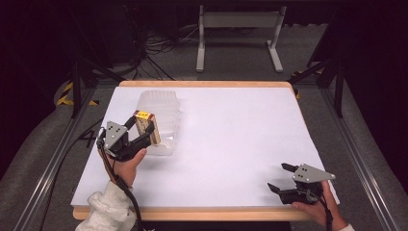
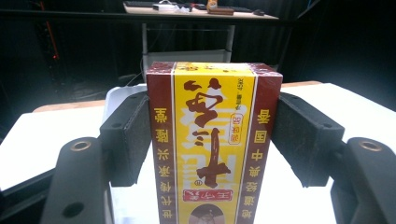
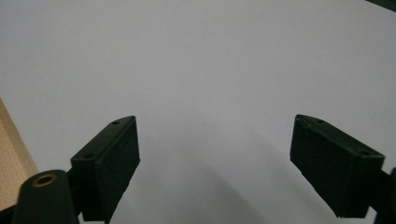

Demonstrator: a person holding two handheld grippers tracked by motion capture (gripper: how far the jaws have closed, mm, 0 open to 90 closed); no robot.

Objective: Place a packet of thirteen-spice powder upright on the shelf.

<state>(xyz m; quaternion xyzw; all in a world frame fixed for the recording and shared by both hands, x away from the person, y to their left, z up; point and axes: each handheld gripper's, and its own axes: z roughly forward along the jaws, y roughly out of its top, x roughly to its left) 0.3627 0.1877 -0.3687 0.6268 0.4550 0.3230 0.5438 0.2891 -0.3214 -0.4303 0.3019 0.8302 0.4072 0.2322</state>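
1. High view: the left tongs point(image 1: 139, 131) pinch a yellow-and-maroon box point(image 1: 146, 127) held upright above the table point(image 1: 231, 139) near its left edge, just over the near end of a clear plastic container point(image 1: 159, 118) that lies toward the far left corner. The right tongs point(image 1: 281, 178) rest near the near right corner, spread, with nothing between them.

2. Left gripper view: the left tongs' pads point(image 2: 128, 140) press on the box's two maroon narrow sides, about midway up. The box looks film-wrapped, so probably slick; likely light, stiff cardboard that would dent if squeezed hard. Flat opposite sides are the sound place to grip.

3. Right gripper view: the right tongs point(image 3: 215, 163) stand wide apart over bare white table, with a strip of its wooden edge at the left.
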